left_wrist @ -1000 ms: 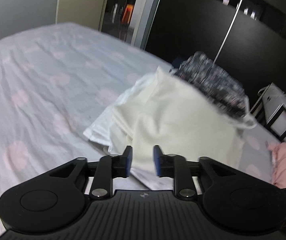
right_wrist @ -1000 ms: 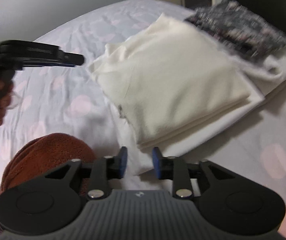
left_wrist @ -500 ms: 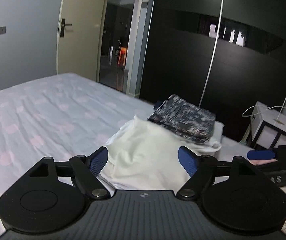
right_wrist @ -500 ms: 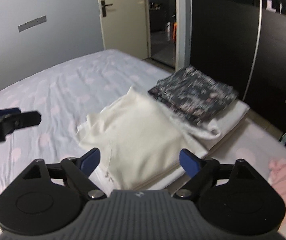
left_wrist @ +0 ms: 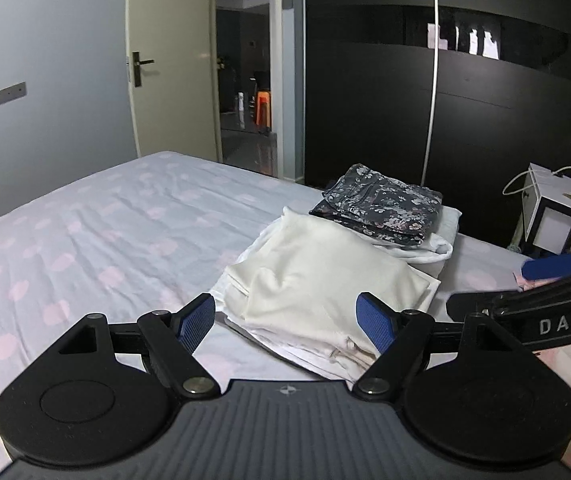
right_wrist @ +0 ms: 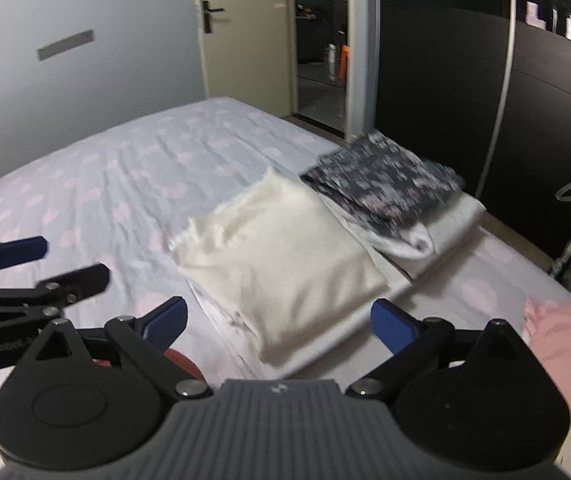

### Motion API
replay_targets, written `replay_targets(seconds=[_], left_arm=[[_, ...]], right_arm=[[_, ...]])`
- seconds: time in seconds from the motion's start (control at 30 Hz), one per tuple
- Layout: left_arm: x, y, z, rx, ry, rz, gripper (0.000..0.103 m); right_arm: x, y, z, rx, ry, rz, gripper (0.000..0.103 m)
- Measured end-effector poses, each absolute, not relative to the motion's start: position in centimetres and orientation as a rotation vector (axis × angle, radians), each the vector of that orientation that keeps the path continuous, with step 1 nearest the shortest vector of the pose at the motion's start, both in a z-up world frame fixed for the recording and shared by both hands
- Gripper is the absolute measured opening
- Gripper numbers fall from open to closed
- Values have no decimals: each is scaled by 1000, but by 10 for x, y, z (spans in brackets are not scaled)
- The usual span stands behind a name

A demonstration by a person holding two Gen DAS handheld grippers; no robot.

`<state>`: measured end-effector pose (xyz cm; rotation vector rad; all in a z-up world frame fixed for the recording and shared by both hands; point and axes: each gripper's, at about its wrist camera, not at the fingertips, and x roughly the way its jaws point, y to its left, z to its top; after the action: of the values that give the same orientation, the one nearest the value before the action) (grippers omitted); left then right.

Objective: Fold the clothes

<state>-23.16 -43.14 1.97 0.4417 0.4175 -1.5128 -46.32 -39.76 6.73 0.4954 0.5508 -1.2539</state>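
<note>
Both claws held up above the bed (left_wrist: 97, 232), nothing in either — left claw (left_wrist: 287, 322) spread wide, right claw (right_wrist: 281, 320) spread wide too. Cream top (left_wrist: 325, 280) lies folded flat on a white layer near the bed's right edge; floral piece (left_wrist: 381, 208) folded just behind it, on a grey-white bundle (right_wrist: 445, 228). I judge that fold done and the stack set — the step in hand is reaching for the next garment. Pink cloth (right_wrist: 565, 344) lies unfolded at the right, near my right claw; a rust-brown item (right_wrist: 177, 362) shows just below the claws, mostly hidden. Next move calls for dropping one claw to a loose edge, pinching, then dragging it onto open sheet.
</note>
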Motion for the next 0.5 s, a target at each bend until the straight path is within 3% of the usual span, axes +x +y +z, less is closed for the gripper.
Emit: replay_targets(seconds=[0.5], left_arm=[[-231,-416,-26,466,532,-1467,77]], right_arm=[[-458,-364,14,552,584,-1331,99]])
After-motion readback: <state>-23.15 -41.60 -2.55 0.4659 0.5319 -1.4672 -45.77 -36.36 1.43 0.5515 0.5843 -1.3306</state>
